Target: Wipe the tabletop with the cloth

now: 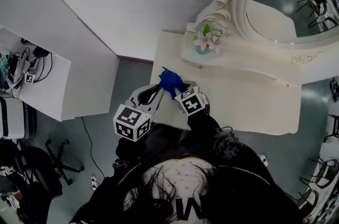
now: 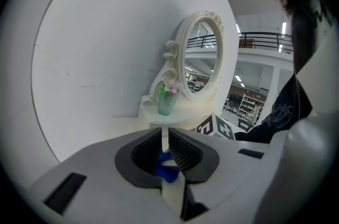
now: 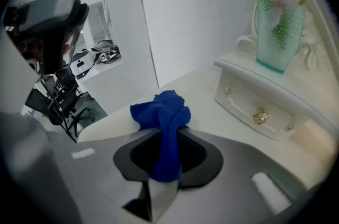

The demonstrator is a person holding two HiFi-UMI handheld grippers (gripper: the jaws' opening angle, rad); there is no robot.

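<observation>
Blue cloth [image 3: 161,112] bunches at the near left corner of the bench [image 1: 249,104], clamped in the right tongs [image 3: 168,138]; the left tongs [image 2: 165,148], nearly closed, pinch a small bit of it too.

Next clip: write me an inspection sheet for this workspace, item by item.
Surface: white tabletop, bare; no spill visible.
Job's things: blue cloth, bunched, near the table's left edge.
Clutter: vase of flowers on the raised drawer shelf, beside the oval mirror.
Grippers: right gripper shut on the cloth; left gripper has its fingers closed on a blue fold of it.
Cables: tangled cables on the side desk; floor cable below.
Surroundings: white wall, grey floor, office chair.
</observation>
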